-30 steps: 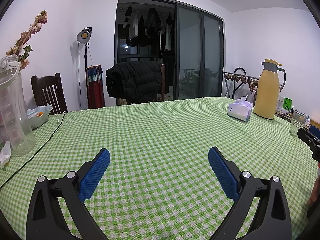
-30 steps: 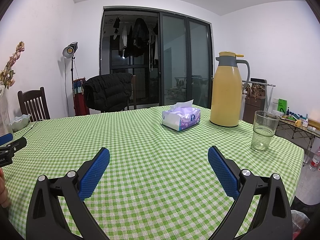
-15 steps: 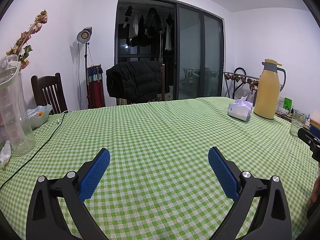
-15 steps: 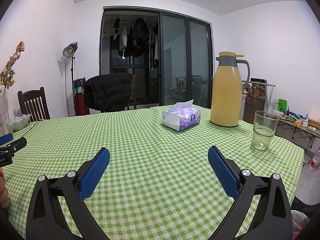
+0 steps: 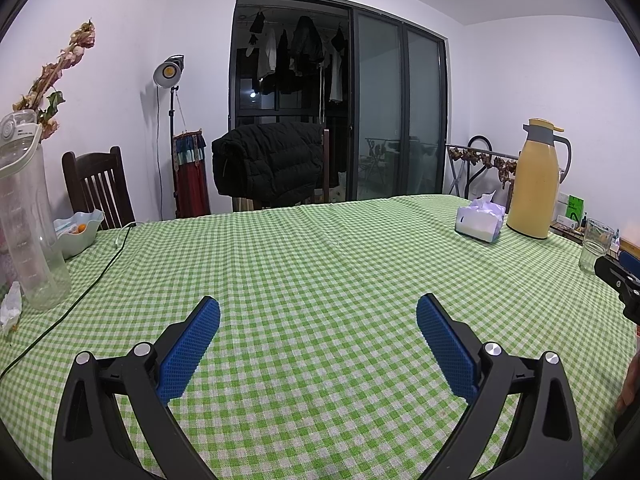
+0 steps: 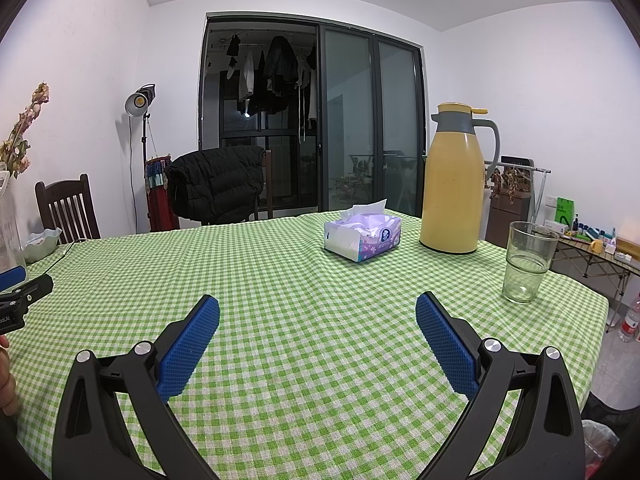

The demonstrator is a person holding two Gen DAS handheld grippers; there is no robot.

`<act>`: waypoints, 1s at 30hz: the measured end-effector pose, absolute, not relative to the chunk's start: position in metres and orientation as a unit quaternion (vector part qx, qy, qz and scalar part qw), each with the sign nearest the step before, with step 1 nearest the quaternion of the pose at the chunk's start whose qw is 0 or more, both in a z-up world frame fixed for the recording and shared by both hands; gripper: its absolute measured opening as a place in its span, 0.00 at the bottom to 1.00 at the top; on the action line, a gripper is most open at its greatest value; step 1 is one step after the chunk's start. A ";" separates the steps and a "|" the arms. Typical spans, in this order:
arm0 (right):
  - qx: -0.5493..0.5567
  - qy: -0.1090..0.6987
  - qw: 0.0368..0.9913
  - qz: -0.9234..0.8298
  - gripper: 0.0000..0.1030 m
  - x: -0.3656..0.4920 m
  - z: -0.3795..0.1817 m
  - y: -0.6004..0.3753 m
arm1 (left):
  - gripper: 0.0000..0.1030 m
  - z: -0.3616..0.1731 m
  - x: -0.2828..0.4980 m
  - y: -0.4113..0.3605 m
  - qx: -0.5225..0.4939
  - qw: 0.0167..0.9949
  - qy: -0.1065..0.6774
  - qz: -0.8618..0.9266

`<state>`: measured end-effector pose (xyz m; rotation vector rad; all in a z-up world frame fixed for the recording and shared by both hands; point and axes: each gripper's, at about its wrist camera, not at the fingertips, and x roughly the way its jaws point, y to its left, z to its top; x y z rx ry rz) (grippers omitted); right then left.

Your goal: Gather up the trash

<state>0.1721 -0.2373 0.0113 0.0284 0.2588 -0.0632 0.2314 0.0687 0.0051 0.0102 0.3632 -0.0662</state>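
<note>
Crumpled tissue [image 5: 11, 309] cut off by the left frame edge. Bowl [image 5: 78, 232] contents too small to identify; clear bottle [image 6: 9, 220] mostly cropped at the left border. Bag [image 6: 598, 440] beside the table [image 6: 320, 280] partly cut off, contents unreadable.

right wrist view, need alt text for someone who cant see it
The open right gripper hovers empty over a green-and-white checked tablecloth. Beyond it stand a purple tissue box, a tall yellow thermos jug and a clear drinking glass.
</note>
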 end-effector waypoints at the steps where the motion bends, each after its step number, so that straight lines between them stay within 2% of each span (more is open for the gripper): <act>1: 0.014 0.129 0.991 -0.032 0.92 0.172 0.011 -0.237 | 0.93 0.005 0.231 0.069 0.005 0.983 0.181 -0.033; 25: 0.014 0.131 0.991 -0.029 0.92 0.172 0.011 -0.237 | 0.93 0.004 0.235 0.073 -0.016 0.979 0.203 -0.012; 28: 0.031 0.159 0.987 -0.012 0.92 0.180 0.009 -0.242 | 0.93 0.001 0.247 0.089 -0.040 0.972 0.230 0.008; 30: 0.051 0.198 0.979 0.009 0.92 0.191 0.008 -0.250 | 0.93 0.002 0.259 0.105 -0.018 0.965 0.248 0.081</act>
